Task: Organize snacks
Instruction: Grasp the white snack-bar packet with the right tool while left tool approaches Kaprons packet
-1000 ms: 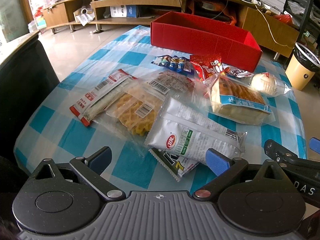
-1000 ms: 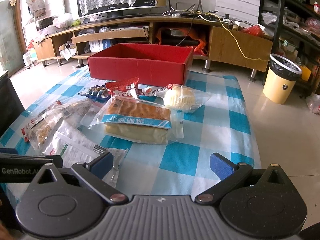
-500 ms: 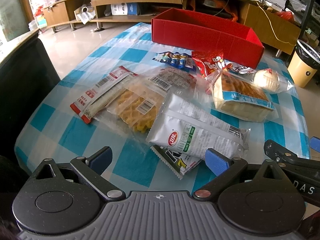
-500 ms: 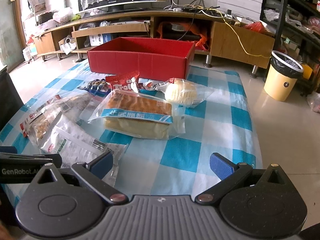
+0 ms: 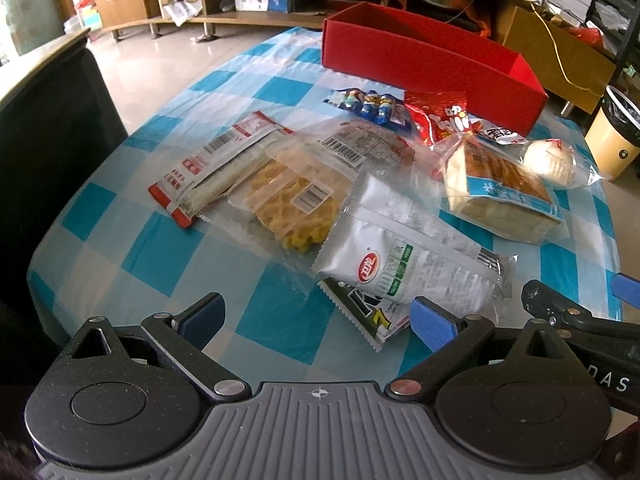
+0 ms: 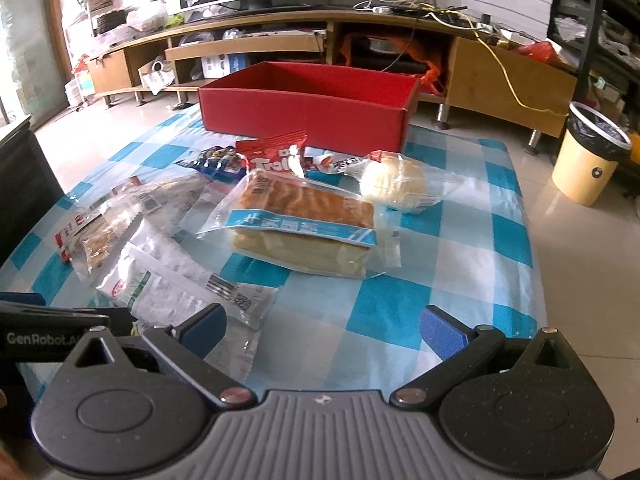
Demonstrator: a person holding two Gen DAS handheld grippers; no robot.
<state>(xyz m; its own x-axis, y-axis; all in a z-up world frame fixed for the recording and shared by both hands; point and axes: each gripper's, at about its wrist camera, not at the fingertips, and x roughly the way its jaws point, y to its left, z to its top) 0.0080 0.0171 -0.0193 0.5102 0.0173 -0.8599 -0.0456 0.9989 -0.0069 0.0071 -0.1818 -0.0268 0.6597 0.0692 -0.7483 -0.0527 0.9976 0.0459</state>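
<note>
Checked tablecloth (image 5: pixel 132 240), snacks loose before red box (image 6: pixel 304 114). Both grippers released, empty. White packet (image 5: pixel 404 256) lies just ahead of left gripper (image 5: pixel 316 316), long axis probably running diagonally right; left nearer.

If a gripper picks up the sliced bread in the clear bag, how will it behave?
The bagged bread is probably light and soft, so a firm pinch may squash the slices. Its loose, glossy clear bag looks slippery, and a grip on the film alone would likely let the loaf sag. It lies flat, so rolling seems unlikely.
</note>
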